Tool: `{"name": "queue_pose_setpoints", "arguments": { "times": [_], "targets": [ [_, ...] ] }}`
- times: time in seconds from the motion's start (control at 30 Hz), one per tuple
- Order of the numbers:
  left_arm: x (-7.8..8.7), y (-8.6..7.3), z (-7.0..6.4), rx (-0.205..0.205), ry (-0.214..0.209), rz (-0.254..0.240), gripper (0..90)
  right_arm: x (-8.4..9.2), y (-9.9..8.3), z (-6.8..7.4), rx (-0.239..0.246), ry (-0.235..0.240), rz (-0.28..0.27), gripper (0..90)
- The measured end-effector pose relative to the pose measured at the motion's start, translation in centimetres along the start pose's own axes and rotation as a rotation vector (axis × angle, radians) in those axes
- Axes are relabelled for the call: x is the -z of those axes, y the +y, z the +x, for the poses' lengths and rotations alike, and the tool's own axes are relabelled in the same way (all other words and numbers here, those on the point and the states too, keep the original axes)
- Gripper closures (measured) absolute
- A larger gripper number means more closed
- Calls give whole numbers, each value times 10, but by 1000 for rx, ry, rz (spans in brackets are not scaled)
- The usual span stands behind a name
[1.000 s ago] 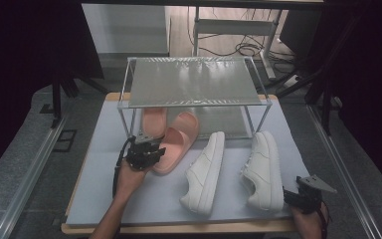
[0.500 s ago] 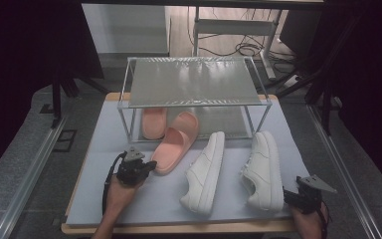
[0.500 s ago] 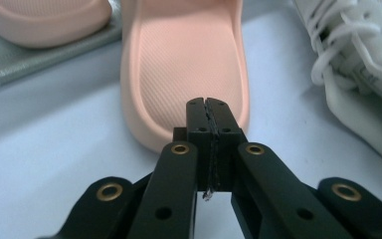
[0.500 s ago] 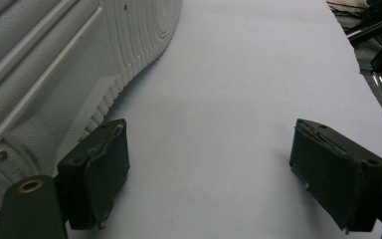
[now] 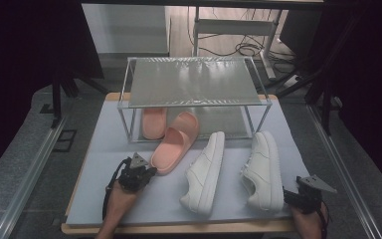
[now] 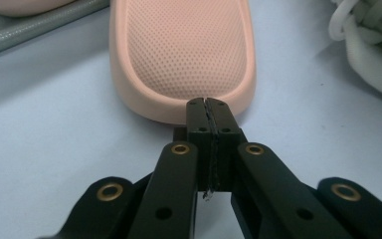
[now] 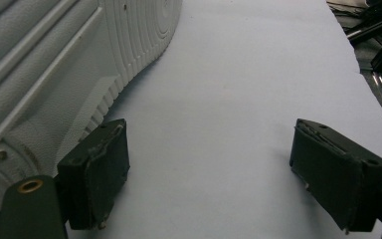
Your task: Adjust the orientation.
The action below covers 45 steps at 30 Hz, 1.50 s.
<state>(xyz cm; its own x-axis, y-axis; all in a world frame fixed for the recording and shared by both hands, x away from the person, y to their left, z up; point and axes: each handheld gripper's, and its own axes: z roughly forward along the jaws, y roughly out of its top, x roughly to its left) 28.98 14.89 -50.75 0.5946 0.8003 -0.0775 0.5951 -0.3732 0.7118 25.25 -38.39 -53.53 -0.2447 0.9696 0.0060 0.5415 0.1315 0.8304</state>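
A pink slipper lies slanted on the pale mat, its toe under the clear rack. My left gripper sits at its heel, jaws shut with nothing between them. In the left gripper view its tips meet right at the heel rim of the slipper. A second pink slipper rests under the rack. Two white sneakers lie to the right. My right gripper rests open near the front right corner, just right of a sneaker heel, with bare mat between its fingers.
The mat covers a wooden board whose edge runs along the front. The rack's thin legs stand at the back half of the mat. Metal rails flank the table left and right. Cables lie on the floor behind.
My left gripper has pulled back toward the front left, off the pink slipper to its heel end, and its jaws have shut. The right gripper and the shoes stay put.
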Motion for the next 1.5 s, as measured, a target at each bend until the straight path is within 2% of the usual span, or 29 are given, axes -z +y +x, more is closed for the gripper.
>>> {"name": "queue_pose_setpoints", "arguments": {
  "times": [0.23,0.77,1.0,1.1,1.3,1.5],
  "targets": [
    [-3,4,-3,-7,-9,-7,886,0,0,0,-1,0,-1,153],
    [-32,28,-26,-57,-72,-18,877,0,0,0,-1,-1,0,153],
    [-37,39,-34,-72,-75,-37,874,0,0,0,-1,0,-1,153],
    [-36,42,-36,-85,-70,-35,868,0,0,0,0,0,1,153],
    [-35,45,-40,-88,-85,-40,861,0,0,0,-1,0,0,153],
    [-41,50,-38,-90,-79,-35,864,0,0,0,-1,0,-1,153]
  ]
}}
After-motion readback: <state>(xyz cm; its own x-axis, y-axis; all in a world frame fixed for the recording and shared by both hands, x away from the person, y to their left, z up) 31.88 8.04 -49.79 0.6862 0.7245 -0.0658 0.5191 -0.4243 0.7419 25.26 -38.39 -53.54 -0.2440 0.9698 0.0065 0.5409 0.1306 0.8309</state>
